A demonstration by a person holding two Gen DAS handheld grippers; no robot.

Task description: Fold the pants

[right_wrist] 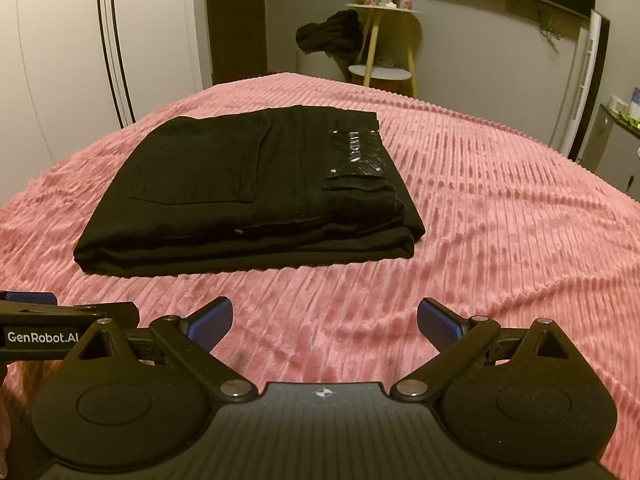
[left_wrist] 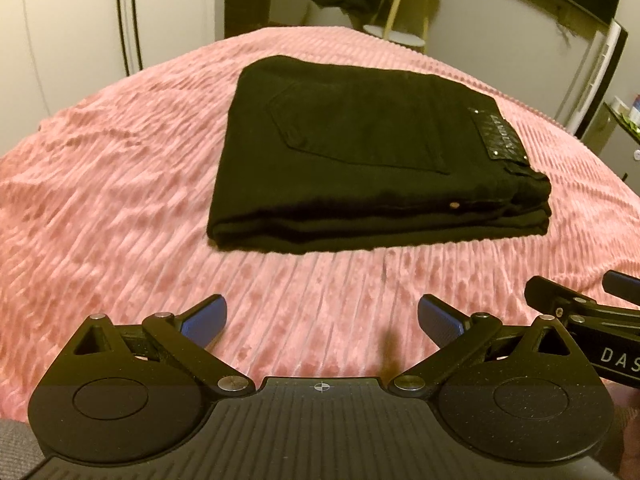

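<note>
Black jeans [left_wrist: 360, 152]: folded into a compact stack, pocket and waistband patch [right_wrist: 356, 156] uppermost, lying mid-bed on the pink ribbed blanket [left_wrist: 120, 200].
Left gripper [left_wrist: 322, 316]: fingers spread, empty, held short of the stack.
Right gripper [right_wrist: 324, 320]: likewise released, alongside.
Stage: folding apparently complete, hence both withdrawn.

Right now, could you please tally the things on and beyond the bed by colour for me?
Black: 2, the folded pants on the blanket and the dark garment bunched up beside the side table.
Pink: 1, the ribbed blanket covering the bed.
Pale yellow: 1, the side table with its lower shelf.
Total: 4.
</note>
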